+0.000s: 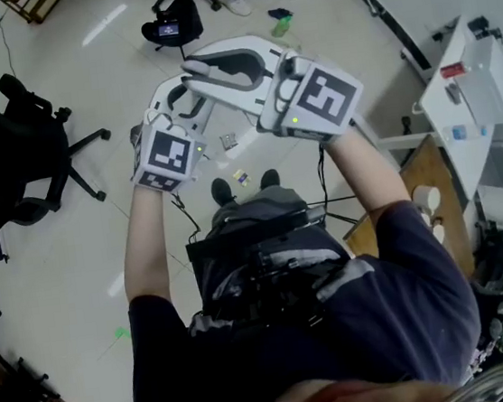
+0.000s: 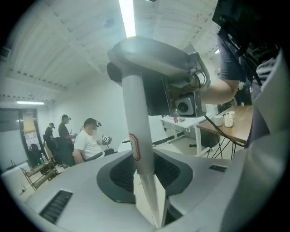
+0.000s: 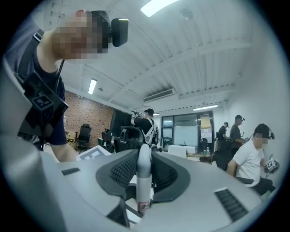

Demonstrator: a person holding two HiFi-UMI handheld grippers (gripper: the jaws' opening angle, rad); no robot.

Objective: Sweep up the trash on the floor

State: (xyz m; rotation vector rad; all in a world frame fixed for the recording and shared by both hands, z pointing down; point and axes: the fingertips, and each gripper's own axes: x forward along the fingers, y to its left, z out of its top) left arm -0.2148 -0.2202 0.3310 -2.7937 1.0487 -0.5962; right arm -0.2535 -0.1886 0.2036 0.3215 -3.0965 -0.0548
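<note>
Trash: a few small scraps point(image 1: 229, 141) lie on the floor point(image 1: 77, 262), far below both tongs and just ahead of the person's shoes point(image 1: 221, 190). A green bit point(image 1: 282, 26) sits farther out, beyond the right tongs.
Left tongs: the left tongs point(image 2: 145, 158) are part-way closed round a white pole point(image 2: 136, 131), which slants between the pads and looks pinched there.
Right tongs: the right tongs point(image 3: 142, 159) are likewise part-way closed, clamped on a white pole just short of its rounded end.
Position: both tongs are held high, close under the head camera, with the right crossing over the left.
Risk: the slanted pole could slide or twist in the left tongs. Its lower end, which I can't see, could swing into the office chair point(image 1: 31, 150) off to the left tongs' side, or flick the scraps wider.
Hard to tell: the brush head and any dustpan are outside every view. From above, the tongs cover the pole. It seems to be one pole running from the left tongs up to the right, but I can't be sure.
</note>
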